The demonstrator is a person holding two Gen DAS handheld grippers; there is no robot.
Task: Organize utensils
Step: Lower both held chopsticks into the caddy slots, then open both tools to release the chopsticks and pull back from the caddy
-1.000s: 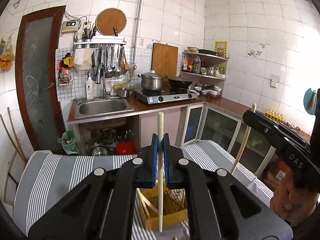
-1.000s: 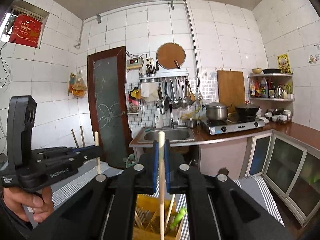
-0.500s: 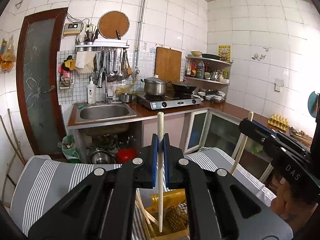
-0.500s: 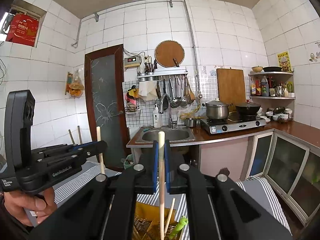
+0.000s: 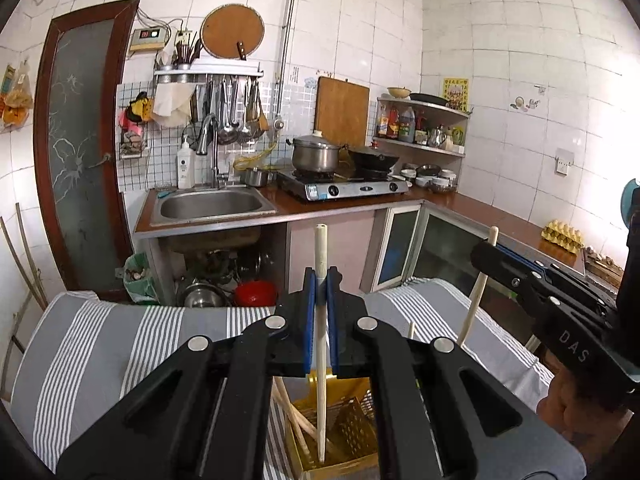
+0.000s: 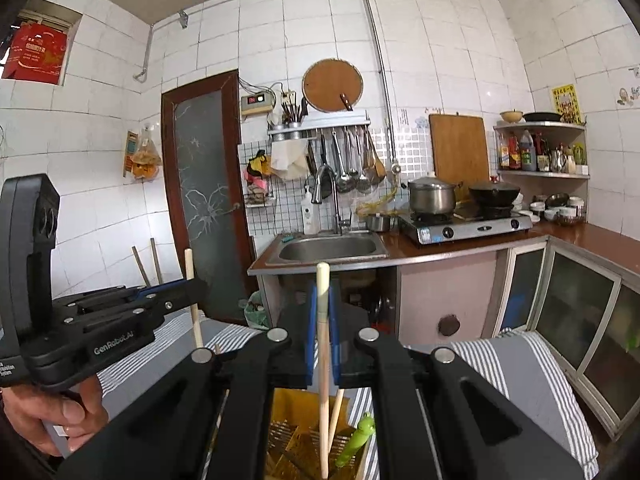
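Observation:
My left gripper [image 5: 320, 280] is shut on a pale wooden chopstick [image 5: 320, 352], held upright, its lower end inside the yellow slotted utensil holder [image 5: 352, 428]. More chopsticks [image 5: 294, 420] lean in that holder. My right gripper [image 6: 322, 300] is shut on a second upright chopstick [image 6: 323, 380], its tip down in the same yellow holder [image 6: 292, 436], beside another chopstick [image 6: 335, 416] and a green-handled utensil [image 6: 356, 440]. Each gripper shows in the other view: the right one [image 5: 486, 252] at the right edge, the left one [image 6: 192, 284] at the left, in a person's hand.
The holder stands on a grey cloth with white stripes [image 5: 100, 340]. Behind it are the steel sink [image 5: 210, 204], a gas stove with a pot [image 5: 316, 154] and a wok, a corner shelf of bottles [image 5: 404, 124], low glass-door cabinets [image 6: 580, 320] and a dark door [image 5: 76, 140].
Both grippers have sunk and moved forward with their chopsticks. The chopstick tips now reach deeper into the yellow holder.

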